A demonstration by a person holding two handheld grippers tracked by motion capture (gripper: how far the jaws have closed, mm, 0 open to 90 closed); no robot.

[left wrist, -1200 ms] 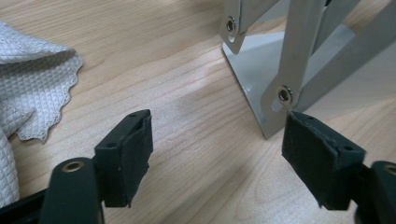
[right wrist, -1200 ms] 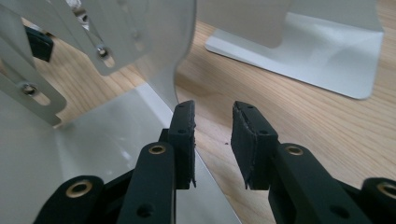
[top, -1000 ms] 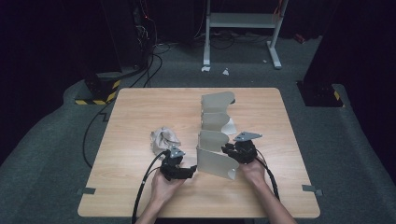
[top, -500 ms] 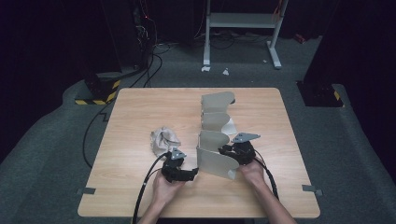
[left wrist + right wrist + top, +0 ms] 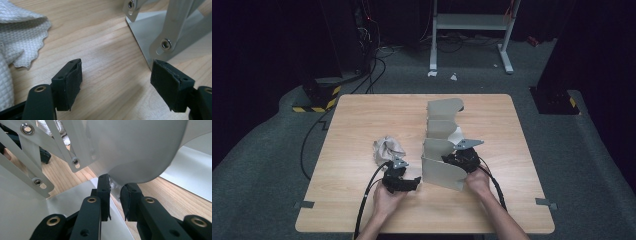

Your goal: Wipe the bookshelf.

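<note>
A crumpled white cloth [image 5: 388, 148] is seen lying on the wooden table [image 5: 362, 120], untouched. Just right of it, the left gripper [image 5: 408, 184] is held low with its jaws wide apart and nothing between them. Next comes the grey metal folding rack [image 5: 441, 145], standing extended with its panels upright and nothing lodged between them. The right gripper [image 5: 115, 195] has just been closing onto a panel's lower edge. Folding the rack appears barely begun.
</note>
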